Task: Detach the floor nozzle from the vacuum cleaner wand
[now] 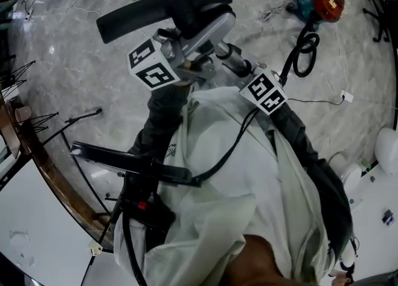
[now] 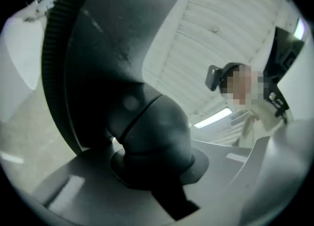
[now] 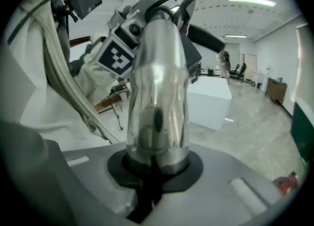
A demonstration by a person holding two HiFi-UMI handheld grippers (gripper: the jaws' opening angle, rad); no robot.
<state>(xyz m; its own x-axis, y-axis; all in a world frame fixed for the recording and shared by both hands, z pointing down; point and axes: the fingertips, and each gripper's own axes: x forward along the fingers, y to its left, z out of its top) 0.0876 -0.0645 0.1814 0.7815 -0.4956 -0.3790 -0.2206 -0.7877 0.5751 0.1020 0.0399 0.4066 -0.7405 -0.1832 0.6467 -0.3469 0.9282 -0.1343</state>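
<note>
The black floor nozzle [image 1: 161, 8] is held up at chest height, its broad head pointing left. My left gripper [image 1: 194, 37] is shut on the nozzle's dark swivel neck [image 2: 152, 136], which fills the space between its jaws in the left gripper view. The silver wand tube [image 3: 157, 92] still sits in that neck. My right gripper [image 3: 154, 168] is shut on this wand [image 1: 235, 61], close behind the left gripper [image 3: 147, 9]. Both marker cubes sit side by side in the head view.
The red and teal vacuum body [image 1: 320, 2] lies on the marble floor at the upper right, with its black hose [image 1: 305, 48] curling toward me. Dark stands [image 1: 81, 117] and a wooden rail [image 1: 37, 154] are at the left. A white block [image 3: 211, 99] stands farther off.
</note>
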